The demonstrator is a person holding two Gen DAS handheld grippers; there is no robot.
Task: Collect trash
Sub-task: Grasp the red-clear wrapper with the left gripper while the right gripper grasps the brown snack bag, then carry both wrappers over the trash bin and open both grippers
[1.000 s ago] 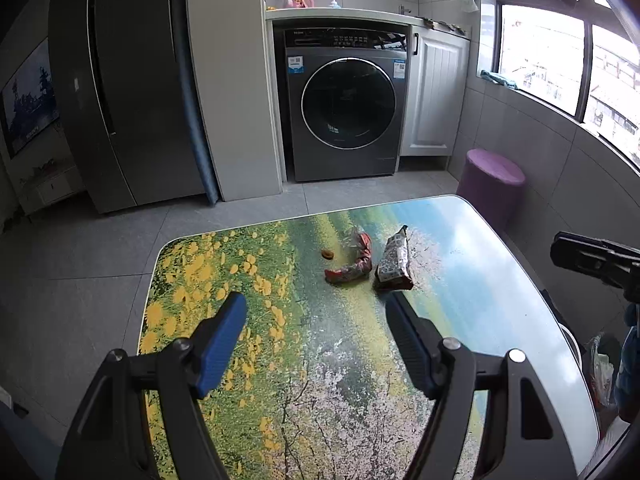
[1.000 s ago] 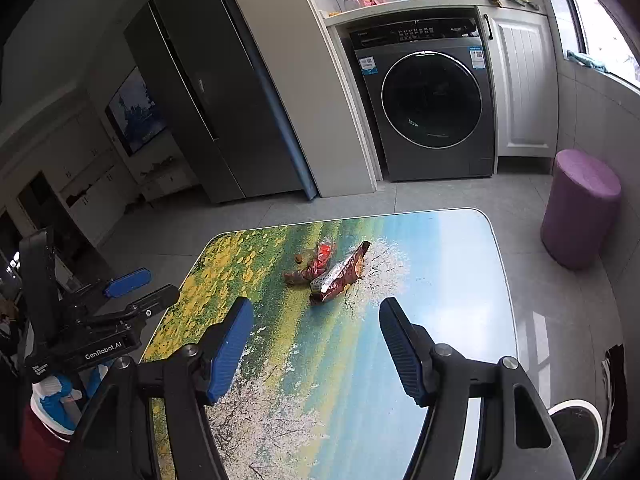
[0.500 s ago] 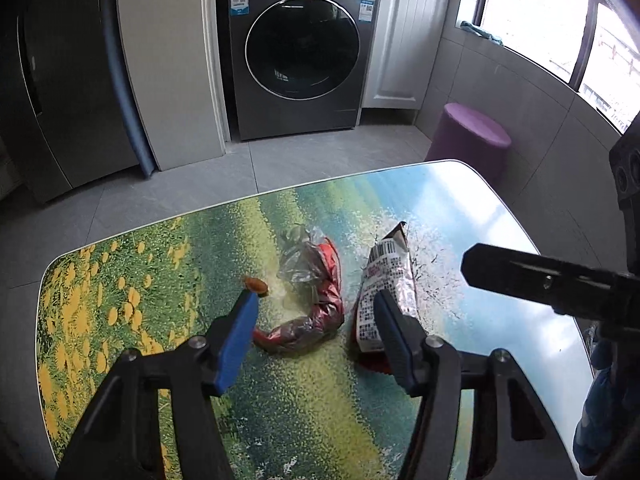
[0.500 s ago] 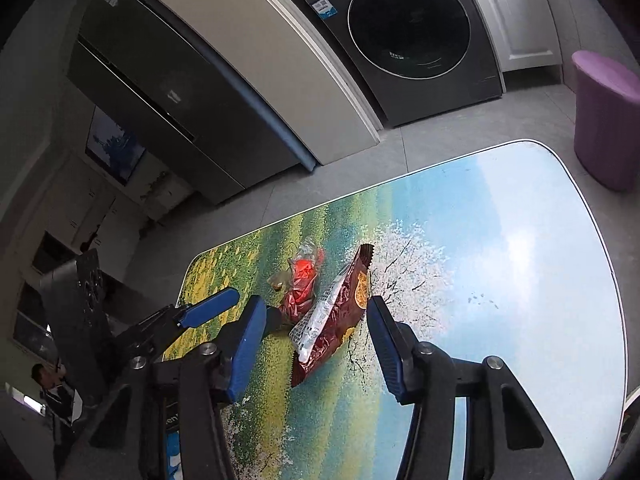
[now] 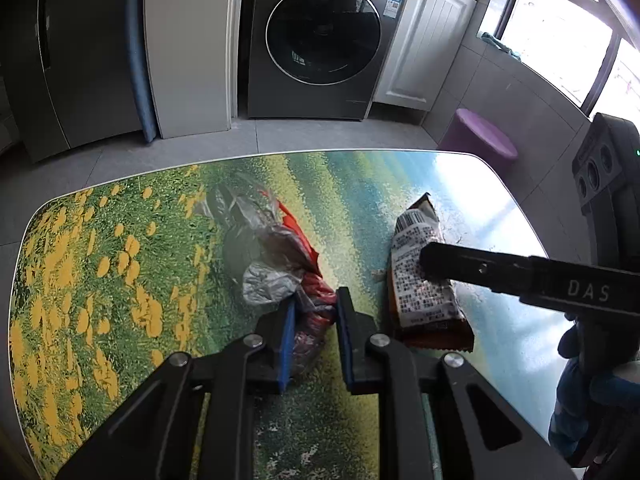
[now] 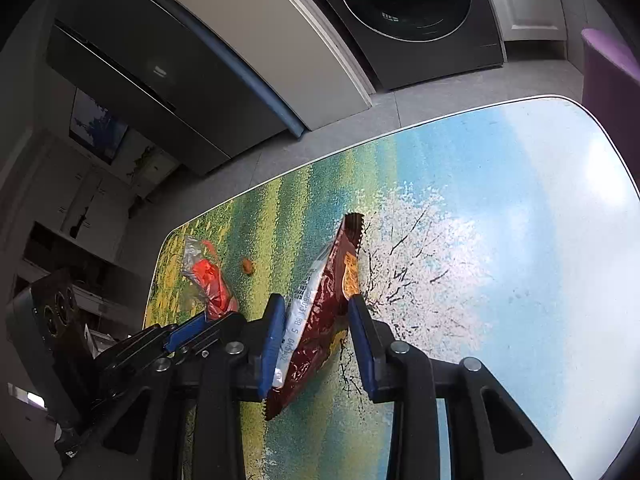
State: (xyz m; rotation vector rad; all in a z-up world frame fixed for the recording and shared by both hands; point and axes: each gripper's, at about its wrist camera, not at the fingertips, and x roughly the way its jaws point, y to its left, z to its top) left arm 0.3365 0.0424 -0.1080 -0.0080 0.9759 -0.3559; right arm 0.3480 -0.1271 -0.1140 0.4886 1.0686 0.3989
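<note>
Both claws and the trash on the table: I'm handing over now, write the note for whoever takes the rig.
Left claw: nearly shut around the crumpled red wrapper, which still lies on the table.
Right claw: open, straddling the brown snack bag, not yet pinched.
A small orange crumb lies between the two wrappers.
Done: nothing lifted yet.
Left: close both claws, lift, bin both, then get the crumb. No bin in view.

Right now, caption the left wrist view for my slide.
Left gripper fingers closing around crumpled red wrapper on scenic table.
</note>
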